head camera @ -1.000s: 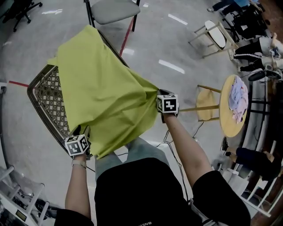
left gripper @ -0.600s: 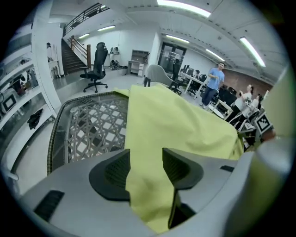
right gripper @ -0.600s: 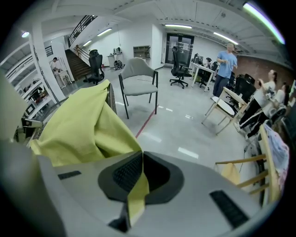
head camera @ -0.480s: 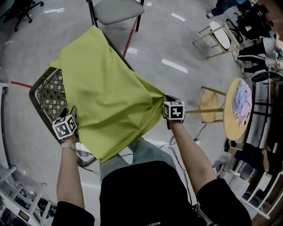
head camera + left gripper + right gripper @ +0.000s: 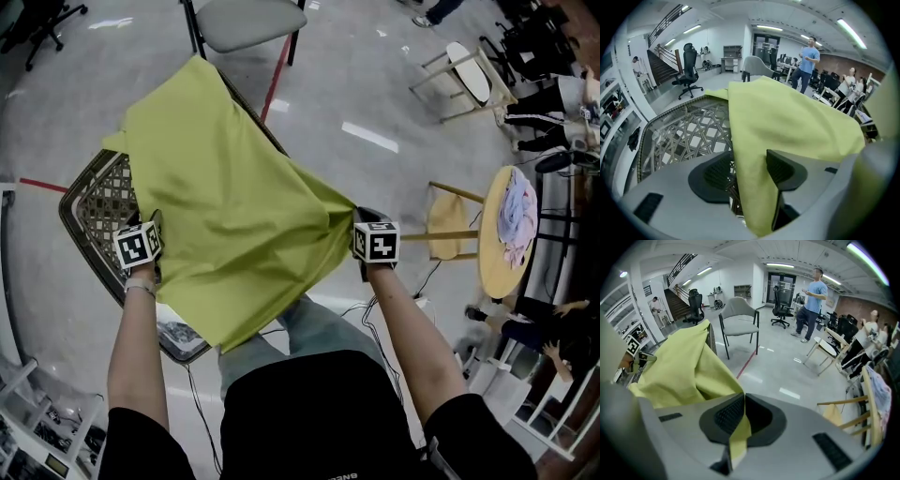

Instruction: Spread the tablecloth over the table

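**Tablecloth held at one corner, half draped across the table**

**Head view.** The yellow-green tablecloth (image 5: 225, 187) runs from the upper centre of the frame down to the lower centre. It covers the right part of the woven lattice table (image 5: 98, 202). The left part of the tabletop is bare. Your left gripper (image 5: 155, 225) sits at the cloth's left edge, centre-left in the frame, over the bare lattice. Your right gripper (image 5: 358, 217) sits at the cloth's right corner, centre-right, off the table and above the floor. The cloth bunches into folds toward that corner. A grey chair (image 5: 246, 21) stands at the top edge, beyond the table.

**Left gripper view.** The jaws of the left gripper (image 5: 750, 168) stand wide apart and have just been opening. A fold of the tablecloth (image 5: 787, 117) hangs down between them. It lies close against the right-hand pad (image 5: 780, 168), and a gap shows at the left-hand pad (image 5: 717, 171). Nothing is clamped. The table lattice (image 5: 689, 136) fills the left half of the frame.

**Right gripper view.** The jaws of the right gripper (image 5: 743, 411) are closed together on a thin strip of the tablecloth (image 5: 689, 366). The strip runs down between the pads at lower centre. The rest of the cloth billows to the left of the frame. The grey chair (image 5: 738, 317) stands at upper centre.
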A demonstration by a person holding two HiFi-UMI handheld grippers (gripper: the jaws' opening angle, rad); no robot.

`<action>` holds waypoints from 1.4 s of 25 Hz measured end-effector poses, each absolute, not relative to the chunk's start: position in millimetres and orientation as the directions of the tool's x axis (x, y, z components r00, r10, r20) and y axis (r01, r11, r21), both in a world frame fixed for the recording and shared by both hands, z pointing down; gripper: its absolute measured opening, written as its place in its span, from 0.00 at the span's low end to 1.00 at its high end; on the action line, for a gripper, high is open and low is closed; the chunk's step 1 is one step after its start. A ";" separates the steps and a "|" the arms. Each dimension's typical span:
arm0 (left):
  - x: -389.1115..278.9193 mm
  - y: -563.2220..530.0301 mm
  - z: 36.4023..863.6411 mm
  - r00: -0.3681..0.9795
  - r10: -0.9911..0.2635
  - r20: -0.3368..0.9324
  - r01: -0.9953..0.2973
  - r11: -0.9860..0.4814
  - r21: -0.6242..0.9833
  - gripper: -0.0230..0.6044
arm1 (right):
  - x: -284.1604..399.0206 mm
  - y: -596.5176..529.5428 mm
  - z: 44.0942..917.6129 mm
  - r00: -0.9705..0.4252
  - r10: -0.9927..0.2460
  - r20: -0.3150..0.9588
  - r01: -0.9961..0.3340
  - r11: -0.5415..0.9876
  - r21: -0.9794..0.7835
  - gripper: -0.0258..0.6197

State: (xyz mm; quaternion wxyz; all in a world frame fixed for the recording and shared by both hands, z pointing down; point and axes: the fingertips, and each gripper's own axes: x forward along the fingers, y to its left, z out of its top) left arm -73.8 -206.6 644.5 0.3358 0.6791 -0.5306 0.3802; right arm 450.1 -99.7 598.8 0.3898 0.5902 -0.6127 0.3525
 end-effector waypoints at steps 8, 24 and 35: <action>-83.2 -204.4 628.6 0.131 -0.480 0.867 -0.984 -0.167 0.056 0.06 | 454.0 -98.4 598.1 0.004 -0.457 0.889 -0.999 0.046 0.028 0.06; -192.4 -103.4 587.9 -0.029 -0.539 0.842 -0.999 0.049 -0.002 0.06 | 411.3 -98.8 602.6 -0.045 -0.447 0.893 -0.992 0.124 0.012 0.07; -279.7 2.4 596.2 -0.168 -0.471 0.866 -0.963 0.266 -0.042 0.06 | 316.3 -99.9 611.3 -0.165 -0.389 0.906 -0.949 0.314 -0.038 0.07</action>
